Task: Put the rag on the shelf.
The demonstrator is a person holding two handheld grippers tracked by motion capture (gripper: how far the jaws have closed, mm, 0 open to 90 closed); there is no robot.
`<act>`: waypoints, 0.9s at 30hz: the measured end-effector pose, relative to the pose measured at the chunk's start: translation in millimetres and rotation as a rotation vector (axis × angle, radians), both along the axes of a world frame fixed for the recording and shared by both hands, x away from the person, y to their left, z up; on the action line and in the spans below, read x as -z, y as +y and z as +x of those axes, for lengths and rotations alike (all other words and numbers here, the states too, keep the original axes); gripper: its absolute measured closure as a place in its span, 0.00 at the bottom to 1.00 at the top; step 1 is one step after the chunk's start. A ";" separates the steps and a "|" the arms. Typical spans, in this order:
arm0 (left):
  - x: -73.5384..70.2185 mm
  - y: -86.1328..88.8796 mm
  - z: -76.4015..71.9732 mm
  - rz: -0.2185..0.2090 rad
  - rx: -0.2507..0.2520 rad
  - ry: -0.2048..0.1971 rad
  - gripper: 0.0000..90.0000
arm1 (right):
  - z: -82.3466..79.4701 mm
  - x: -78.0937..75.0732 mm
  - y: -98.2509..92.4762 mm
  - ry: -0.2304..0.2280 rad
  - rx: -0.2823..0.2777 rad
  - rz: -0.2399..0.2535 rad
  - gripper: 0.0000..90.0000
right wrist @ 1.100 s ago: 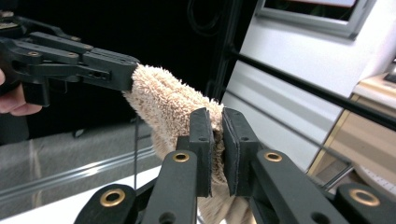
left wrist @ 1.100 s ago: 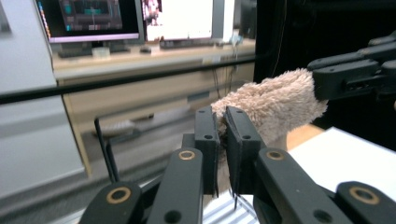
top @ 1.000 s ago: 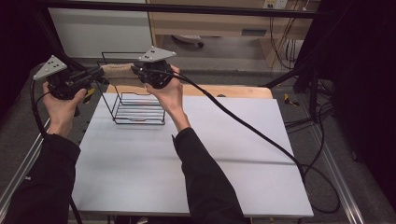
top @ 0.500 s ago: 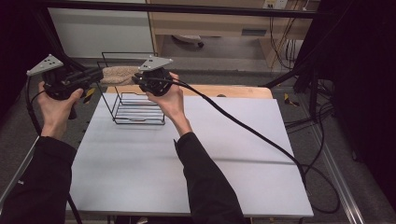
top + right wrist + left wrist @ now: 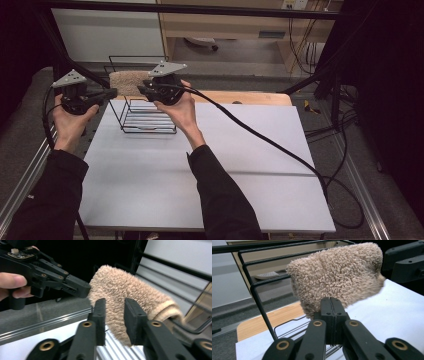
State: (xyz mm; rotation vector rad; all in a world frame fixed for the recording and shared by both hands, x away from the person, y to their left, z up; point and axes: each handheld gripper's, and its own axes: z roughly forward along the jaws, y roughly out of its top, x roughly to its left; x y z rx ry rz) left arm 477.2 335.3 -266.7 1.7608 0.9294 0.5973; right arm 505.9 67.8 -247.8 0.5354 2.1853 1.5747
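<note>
From above, a person stands at a white table [image 5: 210, 165] with a gripper in each hand, both raised over a black wire rack [image 5: 145, 112] at the far left. A tan towel [image 5: 125, 82] hangs on the rack's top rail, between the left gripper [image 5: 111, 93] and right gripper [image 5: 141, 90], likely so it can be draped evenly.

Left gripper view: jaws pressed together, pinching the towel's [image 5: 337, 277] lower edge. The fabric is thick, looped, beige terry, folded into a soft hump.

Right gripper view: jaws have just been opening and stand a little apart, the towel [image 5: 125, 295] hanging just beyond them, ungripped. A hemmed edge shows at the right.
</note>
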 end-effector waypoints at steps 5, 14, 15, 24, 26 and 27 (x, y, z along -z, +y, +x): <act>4.6 -1.8 2.1 0.009 -0.004 -0.002 1.00 | 2.5 10.2 0.9 0.073 0.030 -0.041 0.96; 8.7 -3.4 -0.1 0.002 -0.001 -0.002 0.94 | 6.3 23.9 -6.9 0.089 0.063 -0.026 0.90; 8.8 -3.3 -1.7 -0.002 -0.001 0.000 0.92 | 4.4 22.5 -8.6 0.088 0.065 -0.019 0.88; 26.7 -6.4 -24.7 -0.001 -0.003 0.024 0.64 | -15.8 22.3 -34.9 0.131 0.062 0.011 0.60; 33.1 -7.0 -29.4 0.004 -0.006 0.033 0.58 | -21.6 26.0 -46.3 0.147 0.069 0.011 0.54; 38.0 -7.7 -32.7 0.001 -0.004 0.041 0.55 | -23.1 27.5 -50.6 0.150 0.072 0.011 0.51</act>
